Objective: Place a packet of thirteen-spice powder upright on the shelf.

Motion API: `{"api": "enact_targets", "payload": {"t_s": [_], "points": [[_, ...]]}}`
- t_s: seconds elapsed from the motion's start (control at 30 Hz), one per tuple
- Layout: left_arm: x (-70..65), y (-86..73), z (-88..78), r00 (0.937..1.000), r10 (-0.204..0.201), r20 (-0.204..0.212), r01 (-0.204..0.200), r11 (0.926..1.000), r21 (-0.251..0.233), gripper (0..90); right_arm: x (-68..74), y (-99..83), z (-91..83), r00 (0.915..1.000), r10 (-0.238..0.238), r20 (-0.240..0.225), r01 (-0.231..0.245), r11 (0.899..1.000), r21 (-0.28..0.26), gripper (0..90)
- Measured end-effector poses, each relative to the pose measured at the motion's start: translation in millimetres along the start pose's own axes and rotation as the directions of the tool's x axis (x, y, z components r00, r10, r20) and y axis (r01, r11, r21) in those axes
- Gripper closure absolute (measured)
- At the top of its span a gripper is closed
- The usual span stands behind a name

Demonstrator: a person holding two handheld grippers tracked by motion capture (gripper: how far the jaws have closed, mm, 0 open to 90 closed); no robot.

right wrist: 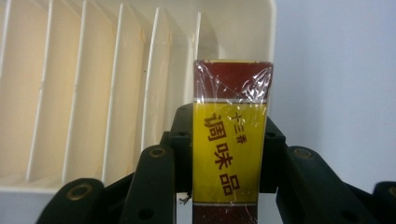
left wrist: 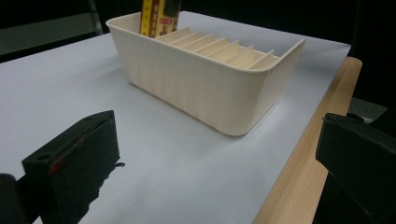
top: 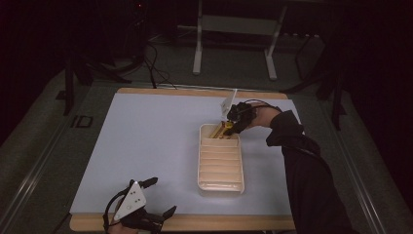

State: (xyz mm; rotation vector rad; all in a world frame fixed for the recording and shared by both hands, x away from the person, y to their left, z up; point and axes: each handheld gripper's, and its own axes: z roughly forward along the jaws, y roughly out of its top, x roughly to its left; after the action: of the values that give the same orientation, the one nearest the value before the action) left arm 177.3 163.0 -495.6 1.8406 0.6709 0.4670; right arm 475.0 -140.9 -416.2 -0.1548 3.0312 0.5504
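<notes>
Packet in right tool, above tray's far-end slot.

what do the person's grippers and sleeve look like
Both grippers are black with chunky, blocky jaws. The left gripper carries a grey three-cornered plate with small dark dots, and a black cable loops from it. The right gripper has round metal rivets on its linkage, a pale plate on top and a black cable. The right arm wears a dark sleeve.
</notes>
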Motion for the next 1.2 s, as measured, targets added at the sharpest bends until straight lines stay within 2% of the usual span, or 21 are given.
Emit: {"api": "enact_targets", "payload": {"t_s": [0.07, 0.2, 0.33, 0.4, 0.43, 0.53, 0.57, 0.87, 1.0, 1.03, 1.07, 1.1, 1.13, 1.2], "points": [[0.0, 0.0, 0.3, 1.0000, 0.001, 0.004, -0.001, 1.0000, 0.000, 0.0, -0.9, 3.0, 5.2, 0.9999, -0.007, -0.009, 0.007, 1.000, 0.007, 67.6], [0.0, 0.0, 0.8, 1.0000, 0.001, 0.007, -0.001, 1.0000, 0.001, 0.0, -3.0, 8.6, 8.9, 0.9998, 0.008, -0.020, -0.008, 1.000, -0.023, 67.3], [0.0, 0.1, 0.9, 1.0000, 0.001, 0.007, -0.001, 1.0000, 0.001, 0.0, -4.5, 12.6, 11.5, 0.9990, 0.036, -0.025, -0.037, 0.999, -0.024, 66.5], [-0.3, 0.1, 0.7, 1.0000, 0.004, 0.007, -0.004, 1.0000, 0.003, 0.0, -4.3, 15.0, 12.2, 0.9985, 0.050, -0.021, -0.051, 0.998, -0.025, 63.3], [-0.3, 0.1, 0.7, 1.0000, 0.004, 0.007, -0.004, 1.0000, 0.003, 0.0, -4.0, 15.5, 10.8, 0.9983, 0.057, -0.016, -0.057, 0.998, -0.034, 59.6], [-0.2, 0.1, 0.9, 1.0000, 0.004, 0.007, -0.004, 1.0000, 0.003, 0.0, -4.3, 15.6, 9.1, 0.9983, 0.056, -0.013, -0.057, 0.997, -0.056, 57.7], [-0.3, 0.1, 1.2, 1.0000, 0.005, 0.006, -0.005, 1.0000, 0.004, 0.0, -3.1, 14.5, 2.3, 0.9978, 0.066, -0.008, -0.067, 0.995, -0.068, 55.2], [-0.4, 0.1, 1.9, 1.0000, 0.005, 0.003, -0.005, 1.0000, 0.007, 0.0, 3.8, 4.2, -11.0, 0.9927, 0.118, 0.025, -0.117, 0.992, -0.058, 47.8], [-0.7, 0.1, 2.8, 0.9999, 0.009, 0.004, -0.009, 0.9999, 0.013, 0.0, 8.7, -3.0, -21.1, 0.9834, 0.174, 0.051, -0.172, 0.984, -0.057, 36.2], [-0.8, 0.2, 2.8, 1.0000, 0.009, 0.005, -0.009, 0.9999, 0.013, 0.0, 10.0, -4.4, -23.0, 0.9780, 0.199, 0.061, -0.196, 0.979, -0.053, 32.6], [-0.8, 0.2, 2.8, 1.0000, 0.009, 0.005, -0.009, 0.9999, 0.013, 0.0, 10.0, -4.4, -23.0, 0.9780, 0.199, 0.061, -0.196, 0.979, -0.053, 32.6], [-0.8, 0.2, 2.8, 1.0000, 0.009, 0.004, -0.009, 0.9999, 0.013, 0.0, 10.2, -6.5, -25.2, 0.9731, 0.222, 0.061, -0.219, 0.974, -0.058, 31.0], [-0.9, 0.1, 2.8, 1.0000, 0.009, 0.004, -0.009, 0.9999, 0.013, 0.0, 12.0, -10.8, -28.6, 0.9592, 0.271, 0.082, -0.265, 0.962, -0.070, 25.4], [-0.8, 0.0, 2.8, 1.0000, 0.009, 0.003, -0.009, 0.9999, 0.013, 0.0, 15.8, -16.1, -31.3, 0.9480, 0.301, 0.103, -0.293, 0.952, -0.085, 21.3]]}}
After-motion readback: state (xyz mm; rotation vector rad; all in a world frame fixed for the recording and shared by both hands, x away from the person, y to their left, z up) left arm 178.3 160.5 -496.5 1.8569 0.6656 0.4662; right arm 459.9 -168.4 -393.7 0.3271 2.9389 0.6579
